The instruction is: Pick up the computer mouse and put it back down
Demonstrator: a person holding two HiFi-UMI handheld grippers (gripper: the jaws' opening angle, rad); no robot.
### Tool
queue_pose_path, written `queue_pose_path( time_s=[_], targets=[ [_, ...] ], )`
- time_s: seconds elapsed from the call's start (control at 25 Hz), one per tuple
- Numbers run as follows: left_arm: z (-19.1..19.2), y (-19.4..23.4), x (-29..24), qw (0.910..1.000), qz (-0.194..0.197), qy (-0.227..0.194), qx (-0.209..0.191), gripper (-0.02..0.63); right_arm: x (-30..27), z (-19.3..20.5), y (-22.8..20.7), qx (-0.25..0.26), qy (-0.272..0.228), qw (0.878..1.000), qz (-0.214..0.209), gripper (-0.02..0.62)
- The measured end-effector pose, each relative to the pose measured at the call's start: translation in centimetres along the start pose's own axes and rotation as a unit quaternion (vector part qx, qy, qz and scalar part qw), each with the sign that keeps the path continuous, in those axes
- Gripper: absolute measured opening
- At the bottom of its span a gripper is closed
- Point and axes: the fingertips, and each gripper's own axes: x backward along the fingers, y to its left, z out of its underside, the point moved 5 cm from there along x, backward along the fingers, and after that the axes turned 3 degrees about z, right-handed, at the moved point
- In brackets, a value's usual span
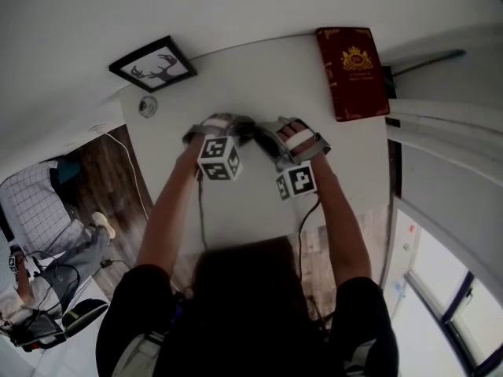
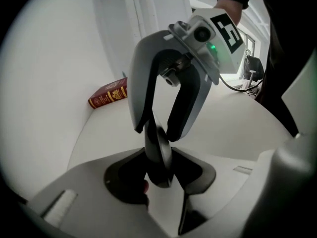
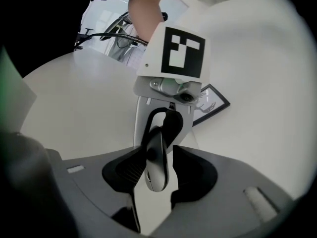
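Note:
A dark computer mouse [image 1: 249, 130] hangs on edge above the white table [image 1: 259, 69], between my two grippers, which meet over it from opposite sides. In the left gripper view the mouse [image 2: 159, 157] stands upright between my left gripper's [image 2: 161, 176] black pads, which lie against its sides. The right gripper [image 2: 156, 129] clasps its far end there. In the right gripper view the mouse [image 3: 156, 163] shows its grey underside between my right gripper's [image 3: 157, 175] pads, with the left gripper [image 3: 162, 133] closed round its upper end. Both grippers [image 1: 236, 126] [image 1: 265, 137] are shut on it.
A red book [image 1: 351, 73] [image 2: 108, 95] lies at the table's far right corner. A black-framed deer picture [image 1: 152, 64] [image 3: 210, 105] sits at the far left corner, with a small round object [image 1: 147, 106] beside it. A seated person [image 1: 43, 206] and cables are on the floor to the left.

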Motion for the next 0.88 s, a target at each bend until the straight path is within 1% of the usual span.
queue_pose_path(
  time_s=[0.08, 0.2, 0.28, 0.36, 0.52, 0.72, 0.8, 0.88],
  targets=[
    [0.0, 0.1, 0.0, 0.9999, -0.011, -0.001, 0.004, 0.146, 0.4, 0.0, -0.5, -0.024, -0.001, 1.000, 0.016, 0.171],
    [0.2, 0.1, 0.1, 0.9995, -0.023, -0.005, 0.018, 0.144, 1.2, 0.0, -0.9, -0.065, -0.007, 0.997, 0.041, 0.129],
    [0.2, 0.0, 0.3, 0.9986, -0.033, -0.014, 0.038, 0.144, 1.7, 0.2, -1.3, -0.099, -0.009, 0.993, 0.060, 0.116],
    [0.0, 0.0, 0.8, 0.9964, -0.048, -0.029, 0.064, 0.144, 2.3, 0.4, -1.9, -0.144, -0.011, 0.986, 0.083, 0.089],
    [-0.5, -0.1, 2.2, 0.9881, -0.091, -0.060, 0.108, 0.144, 3.7, 1.5, -2.8, -0.238, -0.009, 0.963, 0.129, 0.015],
    [-1.3, -0.2, 4.0, 0.9759, -0.141, -0.089, 0.141, 0.143, 5.5, 2.8, -3.7, -0.325, 0.001, 0.927, 0.189, 0.014],
    [-2.0, -0.3, 5.1, 0.9683, -0.167, -0.105, 0.153, 0.143, 6.1, 2.8, -3.8, -0.341, 0.009, 0.917, 0.208, 0.014],
    [-2.8, -0.4, 6.2, 0.9576, -0.193, -0.130, 0.171, 0.143, 6.6, 2.5, -3.9, -0.353, 0.014, 0.907, 0.229, 0.014]
  ],
)
